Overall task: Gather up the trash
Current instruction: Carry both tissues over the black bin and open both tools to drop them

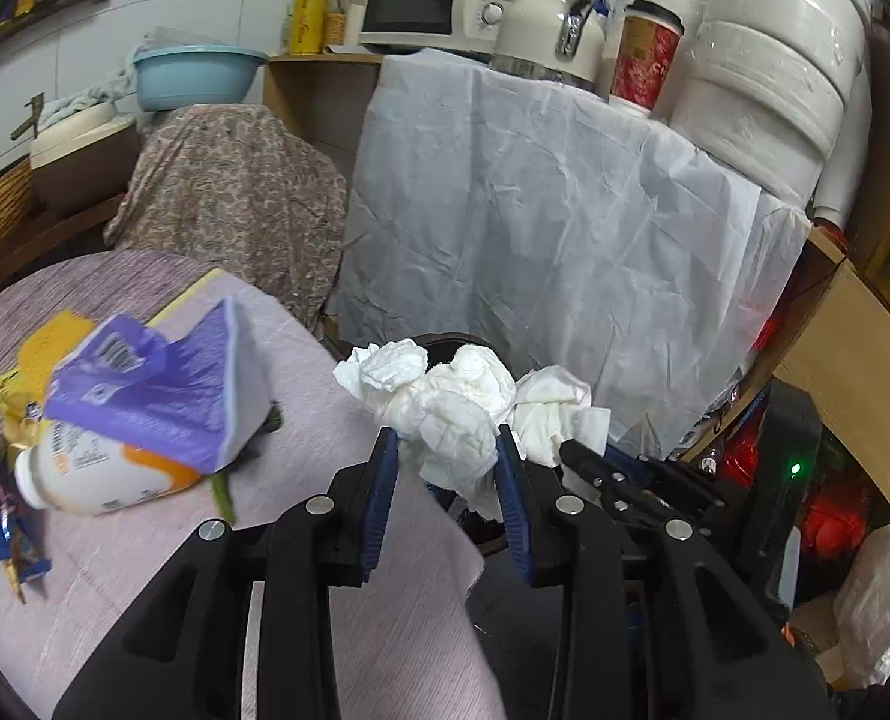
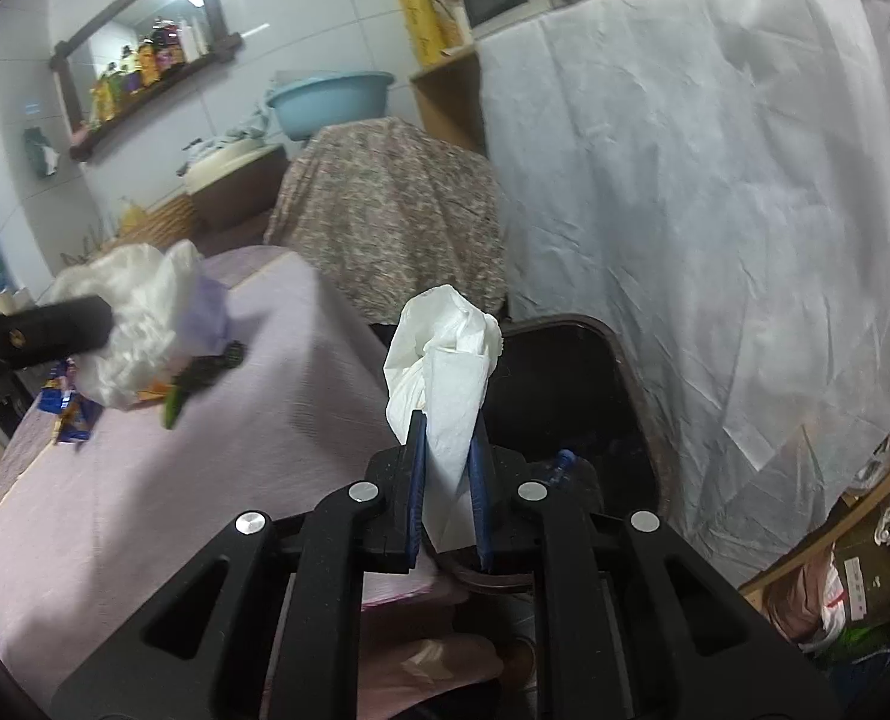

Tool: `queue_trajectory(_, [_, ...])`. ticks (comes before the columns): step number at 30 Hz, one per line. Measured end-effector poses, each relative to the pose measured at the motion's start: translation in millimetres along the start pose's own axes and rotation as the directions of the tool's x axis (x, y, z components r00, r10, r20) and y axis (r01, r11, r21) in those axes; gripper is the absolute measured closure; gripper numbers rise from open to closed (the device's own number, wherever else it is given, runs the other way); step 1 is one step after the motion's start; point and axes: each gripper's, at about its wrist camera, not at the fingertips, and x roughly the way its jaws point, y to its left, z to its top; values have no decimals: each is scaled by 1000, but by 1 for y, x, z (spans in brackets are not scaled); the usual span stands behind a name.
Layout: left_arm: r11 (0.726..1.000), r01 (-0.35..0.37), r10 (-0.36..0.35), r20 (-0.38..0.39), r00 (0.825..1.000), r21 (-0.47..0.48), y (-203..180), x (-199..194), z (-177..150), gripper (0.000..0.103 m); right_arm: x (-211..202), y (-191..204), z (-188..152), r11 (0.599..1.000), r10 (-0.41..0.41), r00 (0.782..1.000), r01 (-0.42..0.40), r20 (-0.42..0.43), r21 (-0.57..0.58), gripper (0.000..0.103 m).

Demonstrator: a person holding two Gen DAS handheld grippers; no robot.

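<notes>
Two grippers (image 1: pixel 448 462) (image 2: pixel 449 468) (tissue-clamped (image 1: pixel 445 414)); labels unreadable.

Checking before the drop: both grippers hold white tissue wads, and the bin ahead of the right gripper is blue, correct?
Not quite. The bin is dark brown or black, not blue; the right wrist view shows it. The left gripper and right gripper do each hold white tissue.

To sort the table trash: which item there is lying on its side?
The white bottle with the orange label, lying flat under the purple carton; the carton is propped, tilted.
</notes>
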Motion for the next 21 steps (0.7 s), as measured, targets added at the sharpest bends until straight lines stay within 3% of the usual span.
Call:
queue_trajectory(10, [997, -16, 22, -88, 996, 74, -29, 75, 30, 70, 36, -36, -17, 997, -52, 997, 55, -62, 56, 89])
queue_trajectory(21, [997, -30, 46, -221, 974, 73, -45, 157, 40, 70, 66, -53, -24, 994, -88, 990, 95, -114, 57, 89])
